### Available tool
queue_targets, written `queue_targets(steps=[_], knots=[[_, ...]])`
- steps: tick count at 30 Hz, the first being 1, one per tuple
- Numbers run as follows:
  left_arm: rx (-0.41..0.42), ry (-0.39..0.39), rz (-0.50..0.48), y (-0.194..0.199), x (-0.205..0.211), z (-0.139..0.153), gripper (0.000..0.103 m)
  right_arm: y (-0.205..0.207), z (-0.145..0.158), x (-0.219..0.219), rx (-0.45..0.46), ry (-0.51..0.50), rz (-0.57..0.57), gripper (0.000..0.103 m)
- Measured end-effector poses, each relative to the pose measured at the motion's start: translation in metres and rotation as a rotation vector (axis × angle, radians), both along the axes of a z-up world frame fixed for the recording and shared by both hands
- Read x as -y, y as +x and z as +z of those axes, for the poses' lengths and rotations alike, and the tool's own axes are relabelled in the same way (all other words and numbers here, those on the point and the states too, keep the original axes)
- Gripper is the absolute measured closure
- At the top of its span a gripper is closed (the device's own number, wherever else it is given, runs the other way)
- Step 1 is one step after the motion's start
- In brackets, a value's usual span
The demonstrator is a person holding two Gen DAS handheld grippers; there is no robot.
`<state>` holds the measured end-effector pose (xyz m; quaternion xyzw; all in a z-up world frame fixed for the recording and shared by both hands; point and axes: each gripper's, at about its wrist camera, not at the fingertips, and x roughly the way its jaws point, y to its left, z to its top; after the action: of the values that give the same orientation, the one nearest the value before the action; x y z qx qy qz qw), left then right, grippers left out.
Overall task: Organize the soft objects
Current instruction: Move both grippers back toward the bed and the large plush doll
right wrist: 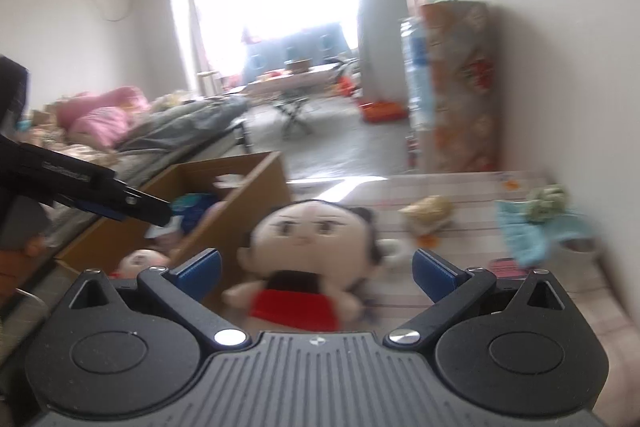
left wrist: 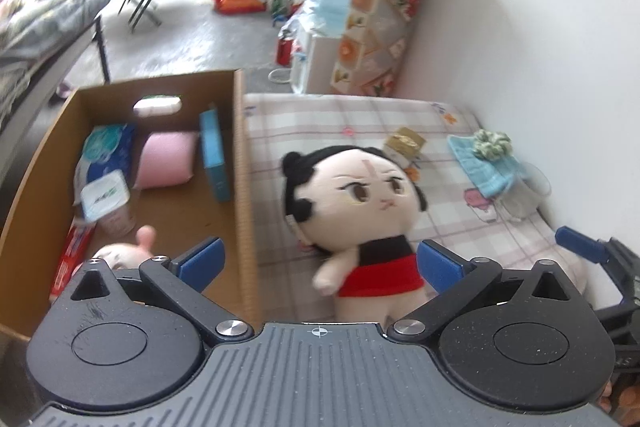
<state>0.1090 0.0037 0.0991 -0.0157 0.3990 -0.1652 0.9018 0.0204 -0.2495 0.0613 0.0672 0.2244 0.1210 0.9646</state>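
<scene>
A plush doll (left wrist: 352, 211) with black hair, a big pale head and a red and black outfit lies on the checked mattress (left wrist: 360, 115), right beside the cardboard box (left wrist: 240, 155). My left gripper (left wrist: 318, 263) is open and empty, its blue pads on either side of the doll's body, not touching. My right gripper (right wrist: 316, 271) is open and empty too, just in front of the same doll (right wrist: 308, 247). The box (right wrist: 240, 195) holds a pink cushion (left wrist: 166, 159), a second plush (left wrist: 120, 255), tissue packs and a blue book.
A blue cloth (left wrist: 484, 163) with a green knitted flower, a small tan box (left wrist: 404, 143) and a clear container lie further back on the mattress by the white wall. The right gripper shows at the right edge of the left wrist view (left wrist: 592, 251). A cluttered bed stands left.
</scene>
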Motion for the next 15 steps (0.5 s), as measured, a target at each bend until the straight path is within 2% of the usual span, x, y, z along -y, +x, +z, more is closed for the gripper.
queue_targets(steps=[8,12,15], knots=[[0.055,0.049,-0.121,-0.008,0.059,-0.001,0.0,-0.013,-0.02,0.036,0.0,-0.044,-0.142,0.0],[0.068,0.079,-0.145,-0.003,0.079,-0.001,0.0,-0.014,-0.03,0.048,-0.026,-0.051,-0.164,0.0],[0.056,0.072,-0.144,0.007,0.087,-0.002,0.0,-0.013,-0.038,0.053,-0.051,-0.045,-0.186,0.0]])
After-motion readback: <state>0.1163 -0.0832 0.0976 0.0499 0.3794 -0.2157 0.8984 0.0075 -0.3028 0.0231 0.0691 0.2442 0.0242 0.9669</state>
